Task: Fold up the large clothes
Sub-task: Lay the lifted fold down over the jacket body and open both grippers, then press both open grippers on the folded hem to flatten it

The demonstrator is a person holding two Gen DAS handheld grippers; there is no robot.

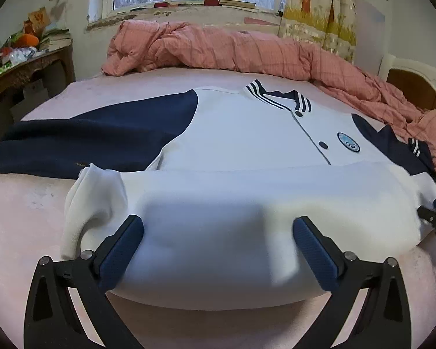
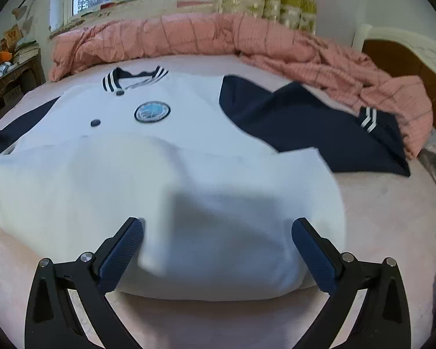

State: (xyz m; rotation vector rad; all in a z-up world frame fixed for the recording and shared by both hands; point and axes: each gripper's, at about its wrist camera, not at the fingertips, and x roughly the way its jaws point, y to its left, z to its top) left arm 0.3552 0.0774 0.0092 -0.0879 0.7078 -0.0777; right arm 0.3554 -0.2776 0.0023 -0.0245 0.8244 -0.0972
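On the bed (image 1: 29, 218), the jacket (image 1: 232, 133) lies with its near hem folded up; both grippers, left (image 1: 218, 226) and right (image 2: 218, 226), stand released above it.

No readable text anywhere. Round blue badge (image 2: 152, 111) on the jacket (image 2: 189, 145) chest, right of the button placket, has a pattern, but any lettering is too small and blurred to make out.

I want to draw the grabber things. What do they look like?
Both look alike. The left gripper and the right gripper each have two black angular arms with cut-out holes and small silver bolts. Their fingers carry dark blue, bumpy-textured pads. No cables or sleeves show.
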